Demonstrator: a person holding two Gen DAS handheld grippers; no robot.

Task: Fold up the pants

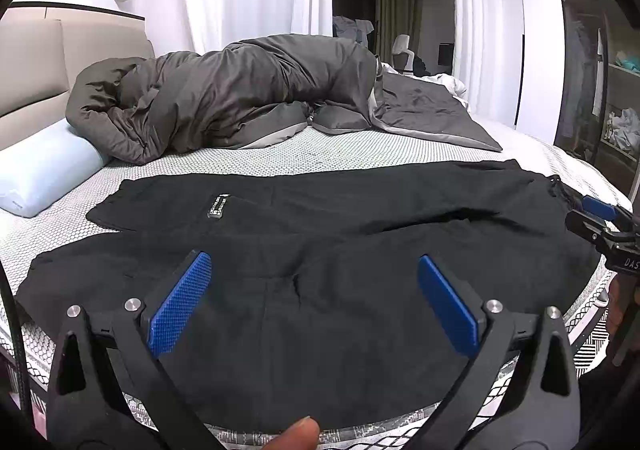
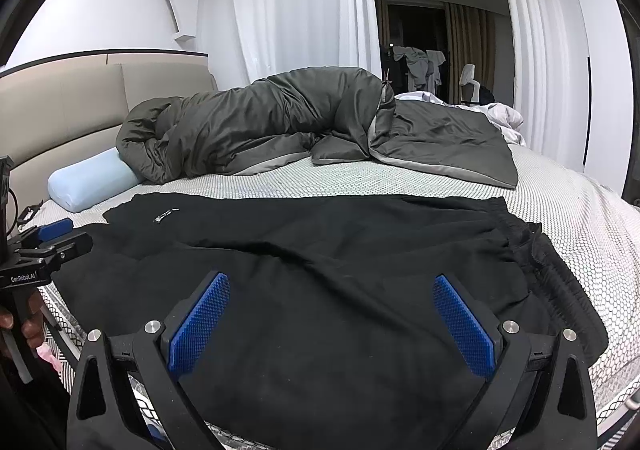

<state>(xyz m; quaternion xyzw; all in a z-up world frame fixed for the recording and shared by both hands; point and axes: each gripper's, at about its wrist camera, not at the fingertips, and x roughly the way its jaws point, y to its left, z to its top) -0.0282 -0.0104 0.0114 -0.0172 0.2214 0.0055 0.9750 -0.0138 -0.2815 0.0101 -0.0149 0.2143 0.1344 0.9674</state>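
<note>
Mattress (image 1: pixel 360 158); pants (image 1: pixel 320 250) (flat), duvet (image 1: pixel 240 102), pillow (image 1: pixel 44 170)

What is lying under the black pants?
The black pants lie spread on the white honeycomb-patterned mattress. The mattress beneath them is covered, so anything else there cannot be seen.

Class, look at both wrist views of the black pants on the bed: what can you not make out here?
- Label on the pants: print too small in both views.
- Pants' near edge: cut off by the left gripper and right gripper.
- What lies under the grey duvet: hidden by its folds.
</note>
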